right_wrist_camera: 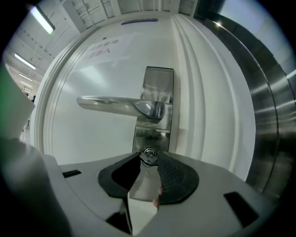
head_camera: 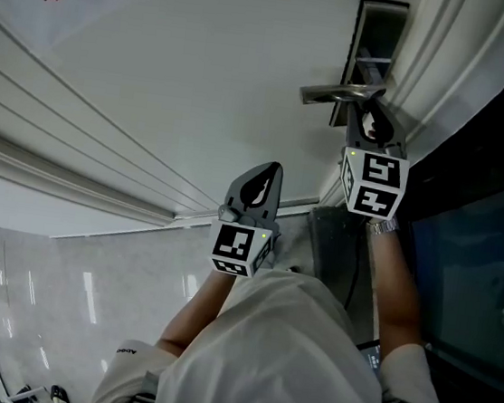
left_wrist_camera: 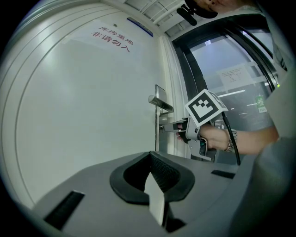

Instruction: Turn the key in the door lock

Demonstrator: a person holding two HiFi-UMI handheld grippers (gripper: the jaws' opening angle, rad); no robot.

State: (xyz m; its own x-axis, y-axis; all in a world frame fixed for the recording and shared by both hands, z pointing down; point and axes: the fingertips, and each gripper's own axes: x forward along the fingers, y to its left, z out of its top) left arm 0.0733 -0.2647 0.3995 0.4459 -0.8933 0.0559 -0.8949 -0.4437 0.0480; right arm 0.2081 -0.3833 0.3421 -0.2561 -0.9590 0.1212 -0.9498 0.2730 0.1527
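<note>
A silver key [right_wrist_camera: 149, 156] sits in the lock cylinder of the metal lock plate [right_wrist_camera: 158, 83], just under the lever handle [right_wrist_camera: 115, 104]. My right gripper [right_wrist_camera: 149, 163] is shut on the key's head, its jaws rolled to a slant. In the head view the right gripper [head_camera: 370, 127] points at the lock plate [head_camera: 379, 38] below the handle [head_camera: 338, 94]. My left gripper [head_camera: 260, 186] hangs back from the white door [head_camera: 176, 77] with its jaws together and nothing between them. The left gripper view shows the right gripper [left_wrist_camera: 172, 126] at the lock, under the handle [left_wrist_camera: 161, 104].
Red lettering [left_wrist_camera: 111, 39] is printed high on the door. The moulded door frame [right_wrist_camera: 203, 92] and a dark glass panel [head_camera: 481, 270] lie to the right of the lock. Glossy floor tiles [head_camera: 60, 282] lie below the door. A person's forearm [head_camera: 398, 278] holds the right gripper.
</note>
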